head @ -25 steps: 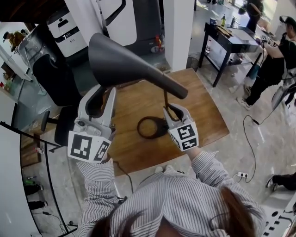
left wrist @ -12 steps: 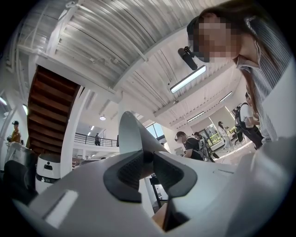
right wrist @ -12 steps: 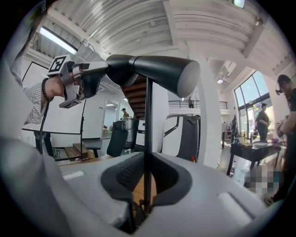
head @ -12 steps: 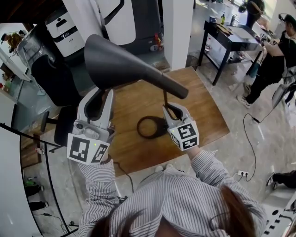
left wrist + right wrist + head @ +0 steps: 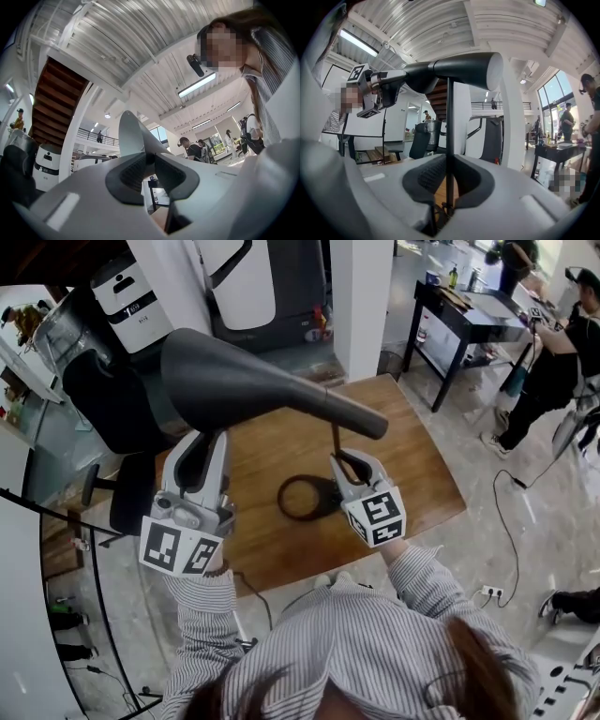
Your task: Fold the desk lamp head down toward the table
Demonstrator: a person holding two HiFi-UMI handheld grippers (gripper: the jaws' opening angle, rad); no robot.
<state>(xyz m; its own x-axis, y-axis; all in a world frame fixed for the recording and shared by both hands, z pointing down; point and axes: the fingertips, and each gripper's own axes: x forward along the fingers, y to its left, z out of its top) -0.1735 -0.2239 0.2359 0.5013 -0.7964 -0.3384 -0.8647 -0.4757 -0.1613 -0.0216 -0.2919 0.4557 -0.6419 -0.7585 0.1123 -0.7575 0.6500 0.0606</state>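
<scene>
Over the wooden table (image 5: 412,474), the lamp head (image 5: 244,381) sits raised and not yet folded, with its wide end toward your left. Your left gripper (image 5: 202,442) has just been closing and now pinches its wide rim, probably for leverage to swing it down. Your right gripper (image 5: 349,465) is clamped on the thin stem (image 5: 449,140) above the ring base (image 5: 305,498), likely to stop tipping.

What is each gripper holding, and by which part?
The left gripper, whose jaws have just been closing, grips the lamp head by its wide rim. The right gripper clamps the lamp's thin stem low down.
</scene>
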